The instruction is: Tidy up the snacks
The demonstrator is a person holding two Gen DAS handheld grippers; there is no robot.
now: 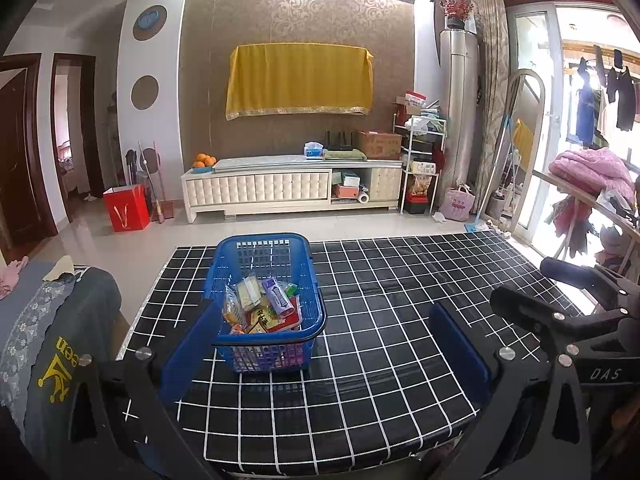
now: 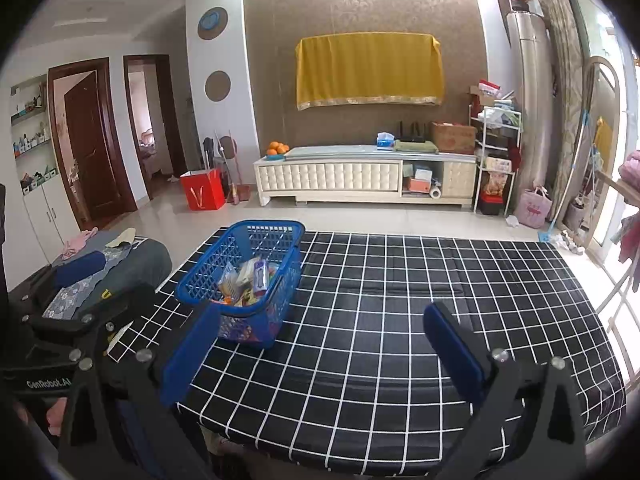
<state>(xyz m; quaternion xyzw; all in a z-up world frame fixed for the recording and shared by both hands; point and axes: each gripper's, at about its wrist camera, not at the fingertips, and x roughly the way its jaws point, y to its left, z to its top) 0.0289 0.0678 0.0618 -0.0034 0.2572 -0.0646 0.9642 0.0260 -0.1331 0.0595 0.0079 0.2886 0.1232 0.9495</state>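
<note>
We hold the left gripper [image 1: 324, 354] and right gripper [image 2: 322, 354] with jaws wide and empty; the blue basket [image 1: 267, 304] of snacks [image 1: 264, 304] sits left of centre, near the table [image 1: 400, 320] edge; a careless nudge could tip it off.

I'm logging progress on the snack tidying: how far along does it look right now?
Done: the snack packets all sit inside the blue basket, and no loose packets show on the checked tablecloth. In hand: nothing; the left gripper and right gripper are both open and empty, short of the basket. Left: at most sorting within the basket, whose contents look jumbled.
</note>
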